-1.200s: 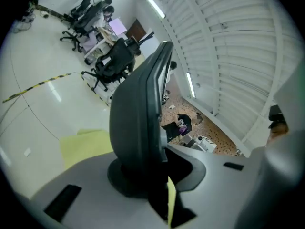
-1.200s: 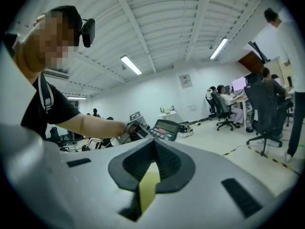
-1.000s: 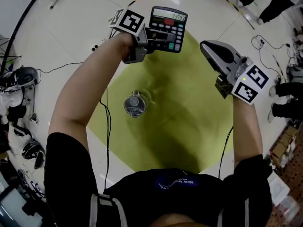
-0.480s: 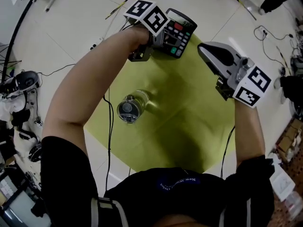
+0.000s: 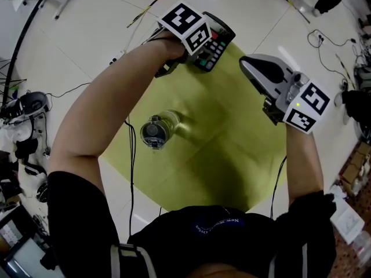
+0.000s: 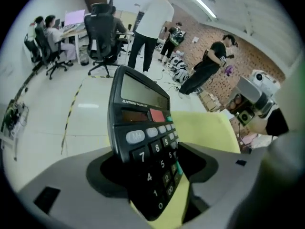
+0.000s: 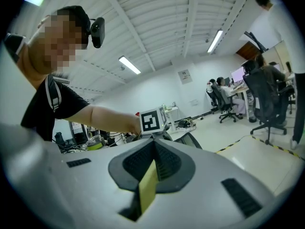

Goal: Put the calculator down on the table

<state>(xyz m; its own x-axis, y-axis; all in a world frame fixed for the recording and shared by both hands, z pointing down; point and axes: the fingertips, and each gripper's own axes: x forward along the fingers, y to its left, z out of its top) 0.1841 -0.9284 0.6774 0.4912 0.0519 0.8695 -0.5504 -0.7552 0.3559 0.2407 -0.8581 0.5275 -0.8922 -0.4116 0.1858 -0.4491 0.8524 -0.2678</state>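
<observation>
A black calculator (image 5: 216, 38) rests at the far corner of the yellow-green table (image 5: 220, 132), keys up, partly hidden by the left gripper's marker cube. My left gripper (image 5: 204, 50) points steeply down over it. In the left gripper view the calculator (image 6: 143, 128) lies between the jaws of the left gripper (image 6: 155, 175), which are opening; a strip of table shows between it and the right-hand jaw. My right gripper (image 5: 250, 63) hovers over the table's right side, shut and holding nothing. Only a sliver of table shows below the right gripper (image 7: 152, 168).
A clear glass jar with a lid (image 5: 155, 131) stands on the table's left part. Cables (image 5: 130, 155) and gear (image 5: 23, 106) lie on the floor to the left. People and office chairs (image 6: 102, 32) are behind the table's far corner.
The left hand has tipped forward and sunk with the calculator to the table's far corner, and its jaws have parted. The right gripper has stayed where it was.
</observation>
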